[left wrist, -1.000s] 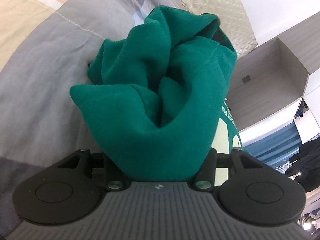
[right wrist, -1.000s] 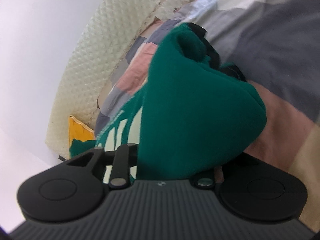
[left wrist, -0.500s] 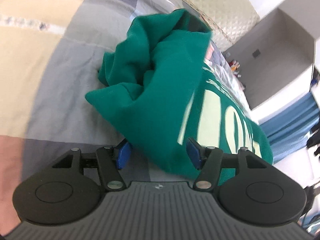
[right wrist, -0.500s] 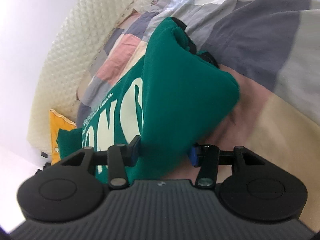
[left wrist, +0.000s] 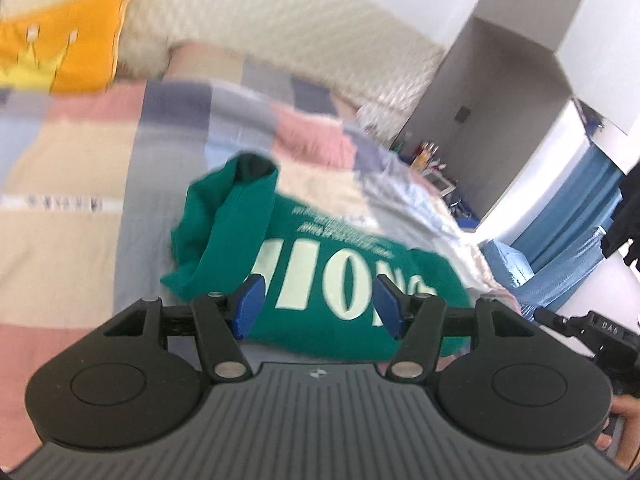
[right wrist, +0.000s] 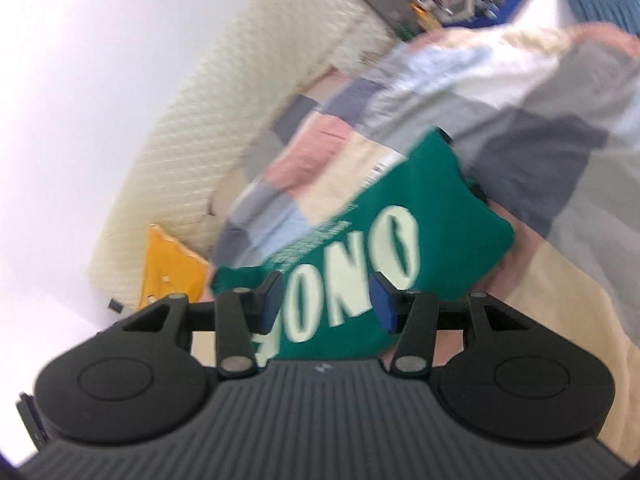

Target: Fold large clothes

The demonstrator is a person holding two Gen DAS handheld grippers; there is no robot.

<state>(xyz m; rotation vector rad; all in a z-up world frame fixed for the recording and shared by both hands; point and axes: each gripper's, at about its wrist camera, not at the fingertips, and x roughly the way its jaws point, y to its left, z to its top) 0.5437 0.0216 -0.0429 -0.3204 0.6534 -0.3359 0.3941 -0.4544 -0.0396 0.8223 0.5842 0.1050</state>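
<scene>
Lying bunched on the quilt (left wrist: 68, 216), the sweatshirt (left wrist: 344, 280) is reading as soft, limp and thick, likely sagging when lifted. Left gripper (left wrist: 318, 306) and right gripper (right wrist: 326, 304) are hovering above it, jaws apart, empty. Best hold: hem or shoulder seams.

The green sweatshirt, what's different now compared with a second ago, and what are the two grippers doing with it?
Both grippers let go. A second ago the jaws of the left gripper and right gripper were clamped on bunched folds of the green sweatshirt; now they stand open and have pulled up and back, clear of it. The sweatshirt lies folded on the bed, lettering up. The orange pillow stayed put.
</scene>
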